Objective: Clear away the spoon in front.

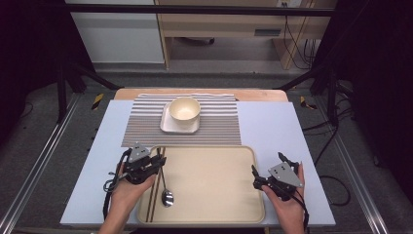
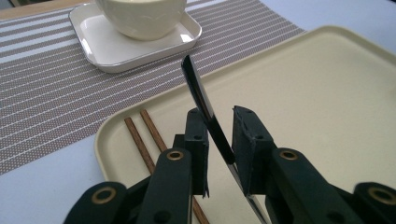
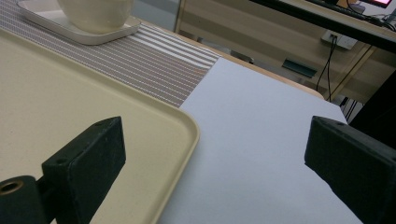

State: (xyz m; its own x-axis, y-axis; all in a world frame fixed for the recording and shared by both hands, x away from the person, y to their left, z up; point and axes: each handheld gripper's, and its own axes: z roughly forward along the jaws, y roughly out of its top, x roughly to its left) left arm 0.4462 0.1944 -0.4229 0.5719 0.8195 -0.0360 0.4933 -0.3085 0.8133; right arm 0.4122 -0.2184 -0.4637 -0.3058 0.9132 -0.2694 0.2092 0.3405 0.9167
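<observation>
The left gripper point(image 2: 219, 140) has its jaws a little apart around the dark handle of the metal spoon point(image 1: 166, 190), which lies on the beige plastic tray point(image 1: 214, 204) beside two brown wooden chopsticks point(image 2: 142, 140); the pads seem not to press it. I judge the spoon is just being released here. The right gripper point(image 3: 215, 158) is spread wide and empty over the tray's edge, so next the left hand should draw back without dragging the spoon.

A cream bowl point(image 1: 184, 108) sits on a square white plate point(image 1: 168, 125), which rests on a striped placemat point(image 1: 141, 124). Two brown chopsticks point(image 1: 152, 192) lie along the left edge of the beige tray point(image 1: 219, 180).
</observation>
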